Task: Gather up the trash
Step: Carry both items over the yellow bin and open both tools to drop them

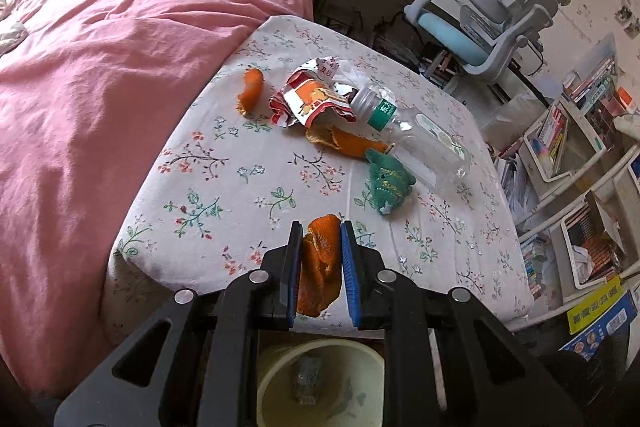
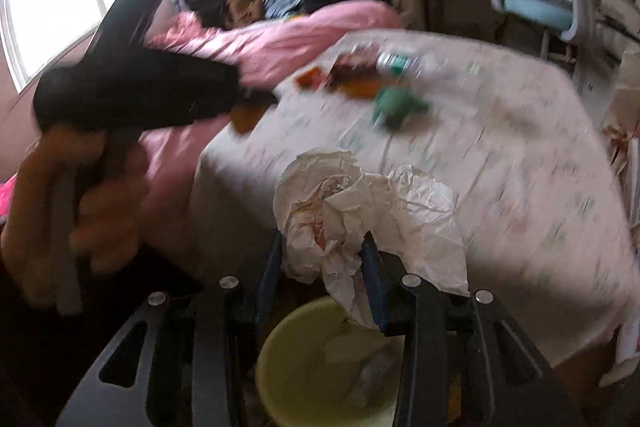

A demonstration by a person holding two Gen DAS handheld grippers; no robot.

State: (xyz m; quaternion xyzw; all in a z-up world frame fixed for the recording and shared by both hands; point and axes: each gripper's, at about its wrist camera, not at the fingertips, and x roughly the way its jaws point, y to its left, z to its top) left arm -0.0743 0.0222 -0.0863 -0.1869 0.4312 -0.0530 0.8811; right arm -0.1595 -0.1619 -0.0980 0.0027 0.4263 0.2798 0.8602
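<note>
Both claws were clamped, my left claw (image 1: 320, 259) on soft, bendy orange peel (image 1: 320, 267) and my right claw (image 2: 322, 263) on light crumpled paper (image 2: 360, 211), squeezed at the middle.

On the bed (image 1: 192, 195), a bottle (image 1: 416, 135) lies right of a wrapper (image 1: 312, 103); a bin (image 1: 320, 383) probably stands below its edge.

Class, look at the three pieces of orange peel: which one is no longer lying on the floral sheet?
The orange peel clamped between the left gripper fingers, above the bin. The other two still lie on the sheet beside the snack wrapper.
</note>
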